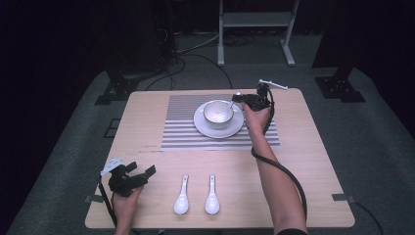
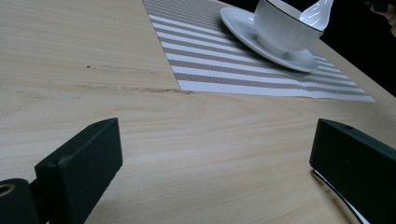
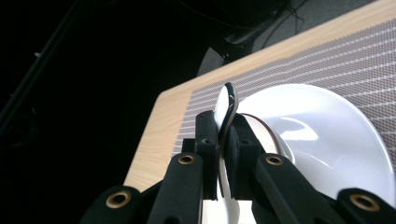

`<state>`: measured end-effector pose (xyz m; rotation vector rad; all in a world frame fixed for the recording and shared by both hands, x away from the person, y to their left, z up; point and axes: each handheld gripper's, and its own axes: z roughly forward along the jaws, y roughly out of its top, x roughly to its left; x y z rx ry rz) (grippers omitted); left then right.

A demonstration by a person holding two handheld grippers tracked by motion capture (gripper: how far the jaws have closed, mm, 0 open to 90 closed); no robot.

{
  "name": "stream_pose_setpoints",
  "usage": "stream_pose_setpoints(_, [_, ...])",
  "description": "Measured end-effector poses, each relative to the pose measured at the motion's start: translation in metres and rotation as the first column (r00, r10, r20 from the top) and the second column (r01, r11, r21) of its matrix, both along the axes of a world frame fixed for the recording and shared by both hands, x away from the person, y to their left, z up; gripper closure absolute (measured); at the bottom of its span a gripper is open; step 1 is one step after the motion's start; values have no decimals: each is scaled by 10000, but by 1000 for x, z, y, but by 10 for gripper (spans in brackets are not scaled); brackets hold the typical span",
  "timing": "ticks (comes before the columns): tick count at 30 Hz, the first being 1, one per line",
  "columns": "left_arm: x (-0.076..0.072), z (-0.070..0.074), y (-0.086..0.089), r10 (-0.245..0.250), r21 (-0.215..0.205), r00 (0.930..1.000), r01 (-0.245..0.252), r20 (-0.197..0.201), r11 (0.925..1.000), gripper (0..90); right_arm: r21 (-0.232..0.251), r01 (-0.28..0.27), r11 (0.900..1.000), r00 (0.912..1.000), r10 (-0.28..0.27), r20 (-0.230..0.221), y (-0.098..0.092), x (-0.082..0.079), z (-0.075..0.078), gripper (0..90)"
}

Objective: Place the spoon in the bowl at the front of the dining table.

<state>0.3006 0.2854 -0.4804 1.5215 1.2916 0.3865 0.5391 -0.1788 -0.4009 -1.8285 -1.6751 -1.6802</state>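
Right hand-held gripper [image 3: 219, 154] clamped on spoon [image 3: 227, 109] over bowl [image 1: 218, 112] — left hand-held gripper [image 2: 210, 163] wide open, empty

Both matte black two-jaw plastic grippers, left gripper [image 1: 142, 174] and right gripper [image 1: 238, 98], show brass-ringed screw holes, trailing black cables and pale three-cornered top plates.

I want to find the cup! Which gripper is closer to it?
Right. The right gripper is beside the cup, holding a spoon over it. The left gripper is far off, near the table's front edge.
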Motion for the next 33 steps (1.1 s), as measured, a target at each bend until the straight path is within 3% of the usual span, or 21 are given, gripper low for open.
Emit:
stream_pose_setpoints(17, [0, 0, 0, 10, -26, 10000, -10, -14, 10000, 11, -391, -423, 9983, 9978, 402, -532, 5, 1, -25, 841])
stream_pose_setpoints(33, [0, 0, 0, 3, -9, 10000, -3, -12, 10000, 11, -470, -241, 9986, 9975, 209, -668, -4, -1, -32, 819])
